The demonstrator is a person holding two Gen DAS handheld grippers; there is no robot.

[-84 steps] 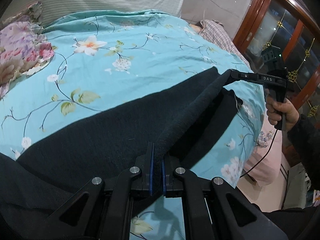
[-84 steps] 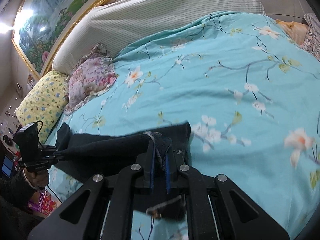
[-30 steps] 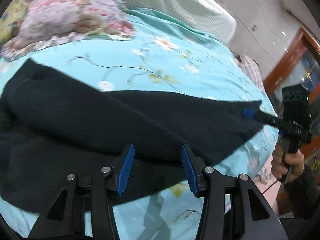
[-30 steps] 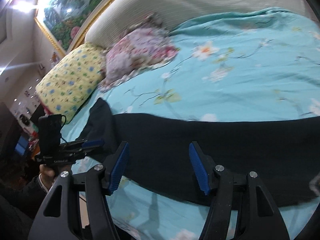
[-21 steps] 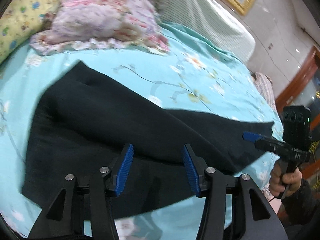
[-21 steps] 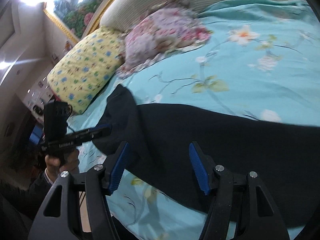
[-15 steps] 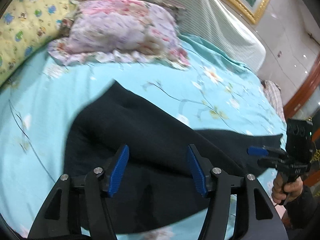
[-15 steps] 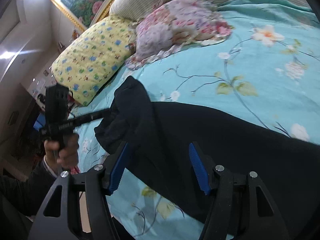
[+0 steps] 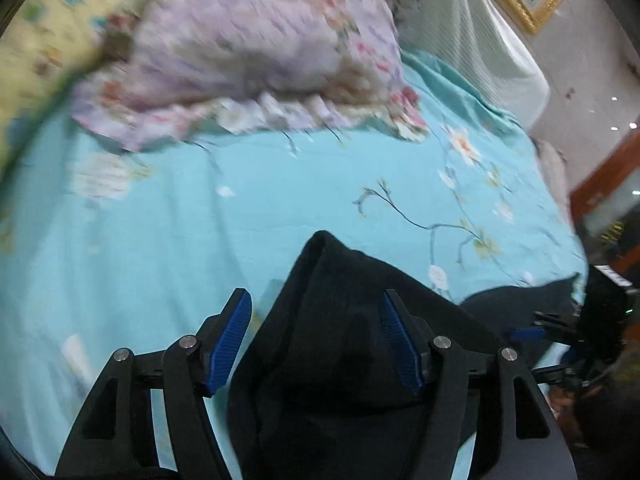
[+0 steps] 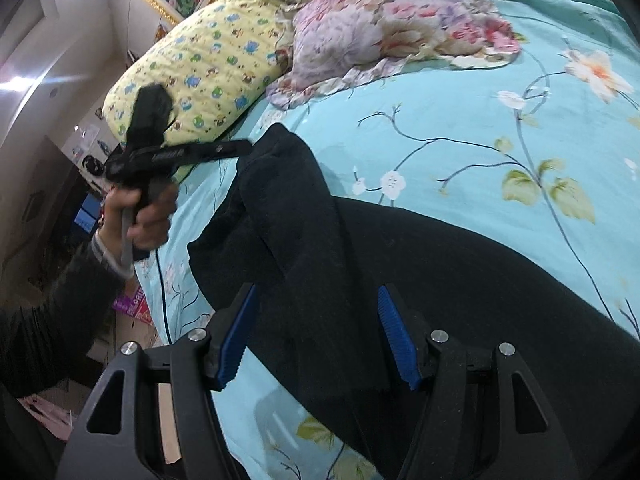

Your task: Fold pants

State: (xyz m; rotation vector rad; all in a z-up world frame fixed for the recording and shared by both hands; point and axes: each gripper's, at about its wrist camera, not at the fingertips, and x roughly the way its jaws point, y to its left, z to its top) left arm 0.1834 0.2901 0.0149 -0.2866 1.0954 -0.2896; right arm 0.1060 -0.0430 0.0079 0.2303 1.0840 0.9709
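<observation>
Both grippers let go; pants (image 10: 420, 264) laid lengthwise-folded on bed (image 10: 460, 128). Left gripper (image 9: 316, 340) just widened, right gripper (image 10: 316, 330) wide, both empty.

Black pants (image 10: 400, 264) flat on floral bedspread (image 10: 460, 128); right gripper (image 10: 314, 334) fingers apart above, seemingly clear.

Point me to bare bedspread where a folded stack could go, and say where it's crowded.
Free: the teal bedspread between the floral pillow and the far edge of the black pants, widest toward the right of the right wrist view. A smaller bare patch lies left of the pants' peak in the left wrist view. Crowded: the near bed edge, under the pants, and the head end with the yellow pillow.
</observation>
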